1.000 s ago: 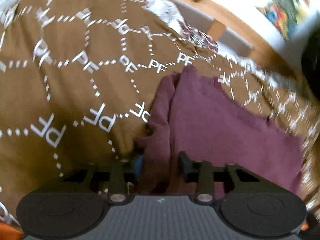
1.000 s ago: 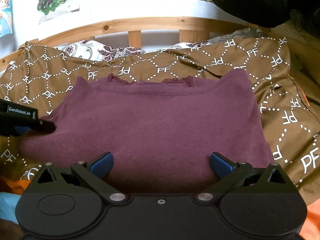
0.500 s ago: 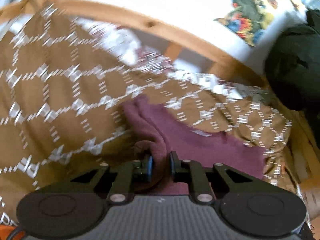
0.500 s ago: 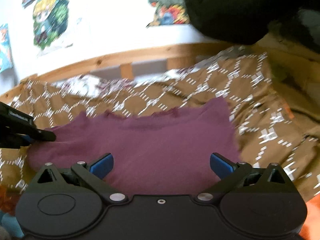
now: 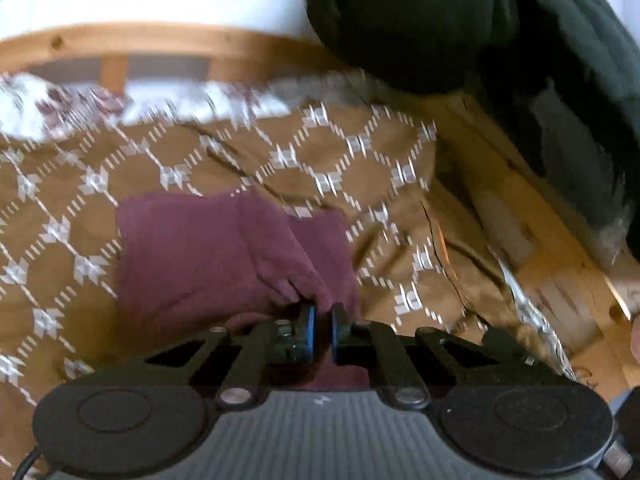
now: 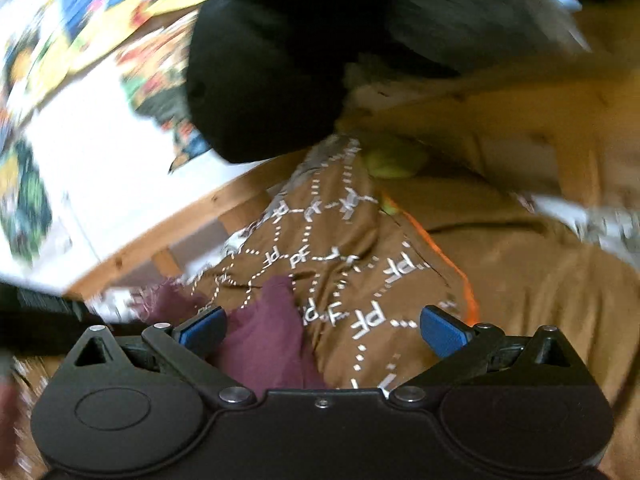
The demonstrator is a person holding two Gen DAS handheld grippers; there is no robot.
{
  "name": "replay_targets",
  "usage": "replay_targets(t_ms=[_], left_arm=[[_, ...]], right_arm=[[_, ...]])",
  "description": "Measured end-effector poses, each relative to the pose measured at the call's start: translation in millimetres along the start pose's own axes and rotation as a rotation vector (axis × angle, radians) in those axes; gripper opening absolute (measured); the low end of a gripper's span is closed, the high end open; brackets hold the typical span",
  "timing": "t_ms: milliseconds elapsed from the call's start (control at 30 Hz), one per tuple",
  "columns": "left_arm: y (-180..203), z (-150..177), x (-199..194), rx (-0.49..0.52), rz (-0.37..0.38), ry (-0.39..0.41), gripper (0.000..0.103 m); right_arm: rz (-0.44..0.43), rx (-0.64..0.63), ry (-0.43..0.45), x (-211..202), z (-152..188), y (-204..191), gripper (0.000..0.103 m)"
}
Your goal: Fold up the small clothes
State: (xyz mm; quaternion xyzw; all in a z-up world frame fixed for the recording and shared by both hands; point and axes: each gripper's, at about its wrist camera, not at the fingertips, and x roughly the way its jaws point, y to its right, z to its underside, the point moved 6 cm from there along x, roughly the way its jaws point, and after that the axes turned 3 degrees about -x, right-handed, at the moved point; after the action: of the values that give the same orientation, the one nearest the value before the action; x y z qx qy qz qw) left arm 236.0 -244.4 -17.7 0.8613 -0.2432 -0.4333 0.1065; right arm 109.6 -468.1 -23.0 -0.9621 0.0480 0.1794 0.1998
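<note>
A maroon garment [image 5: 192, 256] lies on a brown patterned blanket [image 5: 60, 184]. My left gripper [image 5: 322, 320] is shut on a fold of the maroon garment at its near right side, and the cloth is doubled over toward the right. In the right wrist view my right gripper [image 6: 322, 326] is open and empty, with the garment's edge [image 6: 264, 336] just inside its left finger. The left gripper's body [image 6: 44, 312] shows at the left edge there.
A wooden bed rail [image 5: 160, 46] runs behind the blanket below a white wall with posters [image 6: 48, 80]. A dark bulky garment [image 5: 420, 20] hangs at the upper right. More wooden frame [image 5: 540, 264] lies to the right.
My left gripper has closed on the garment's left edge and carried it rightward, folding the cloth over. My right gripper has swung right and tilted, staying open.
</note>
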Motion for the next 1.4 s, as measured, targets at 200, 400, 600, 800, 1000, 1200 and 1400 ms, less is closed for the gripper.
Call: replay_targets(t_ms=[200,400,600,800,1000,1200,1400], left_arm=[[12,32,11,0.069,-0.003,-0.029,0.010],[25,41,-18,0.089,0.175,0.028,0.080],[33,54,-53,0.196,0.222,0.102,0.094],[17,71,-73,0.282,0.103,0.180,0.102],[-24,83,-56,0.263,-0.095,0.174,0.102],[-52,93,-36,0.245,-0.140,0.144,0.102],[-65,90,-29,0.266,-0.166,0.154,0.089]], right_arm=[[-0.069,0.220,-0.018,4,5,33,0.103],[-0.099,0.191,-0.054,10,9,23,0.103],[-0.111,0.196,-0.067,12,12,21,0.103],[-0.194,0.161,-0.068,16,15,6,0.103],[-0.426,0.195,-0.162,27,26,-22,0.103],[-0.556,0.273,-0.257,44,37,-38,0.103],[-0.496,0.257,-0.238,82,35,-52,0.102]])
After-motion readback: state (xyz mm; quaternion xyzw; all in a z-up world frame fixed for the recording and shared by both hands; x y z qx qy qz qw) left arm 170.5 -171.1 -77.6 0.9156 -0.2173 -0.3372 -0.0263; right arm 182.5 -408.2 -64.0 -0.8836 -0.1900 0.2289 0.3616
